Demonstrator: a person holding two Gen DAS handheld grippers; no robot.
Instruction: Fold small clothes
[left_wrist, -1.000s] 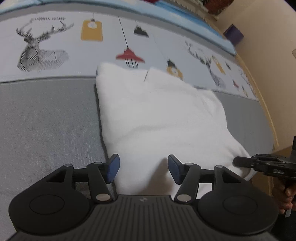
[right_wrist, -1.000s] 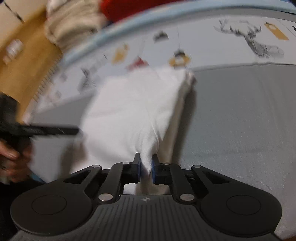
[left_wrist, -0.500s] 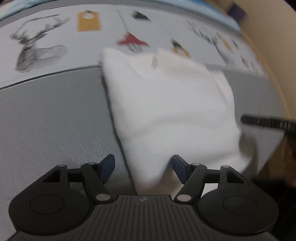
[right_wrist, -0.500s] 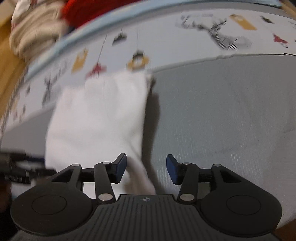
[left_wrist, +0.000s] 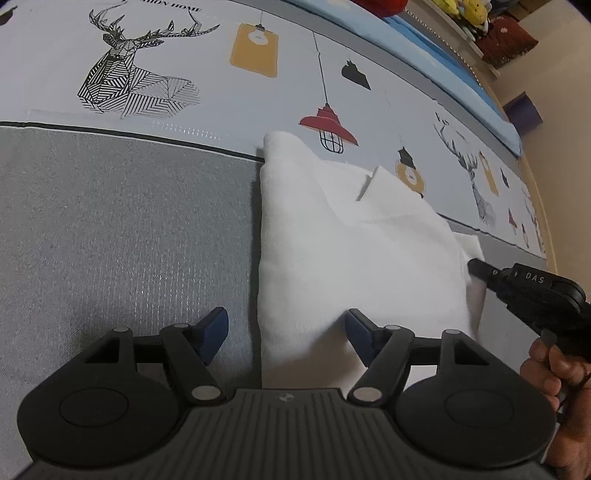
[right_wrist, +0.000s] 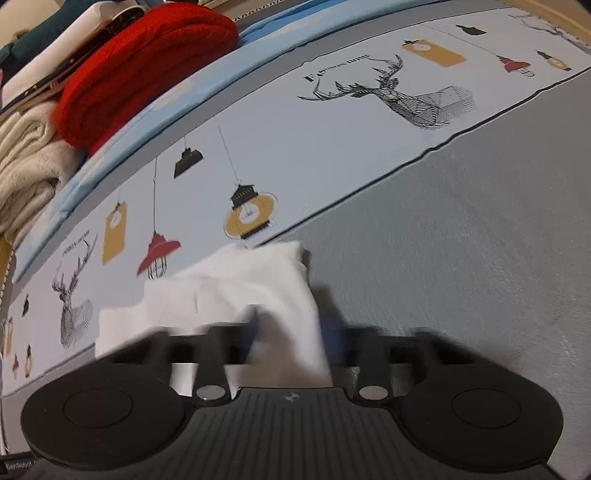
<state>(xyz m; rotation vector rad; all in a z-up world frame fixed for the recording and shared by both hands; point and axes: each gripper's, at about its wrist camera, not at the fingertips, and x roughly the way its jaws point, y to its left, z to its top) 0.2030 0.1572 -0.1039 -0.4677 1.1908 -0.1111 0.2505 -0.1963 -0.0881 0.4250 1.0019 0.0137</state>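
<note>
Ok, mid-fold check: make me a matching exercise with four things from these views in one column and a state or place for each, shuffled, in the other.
Things:
1. left tool
2. right tool
3. white garment
4. red knit

States or places:
A. folded on the far pile
B. open, straddling a cloth edge
C. lying on the grey bedding
D. shut on white cloth

Pairs: 1-B, 2-D, 3-C, 4-A
</note>
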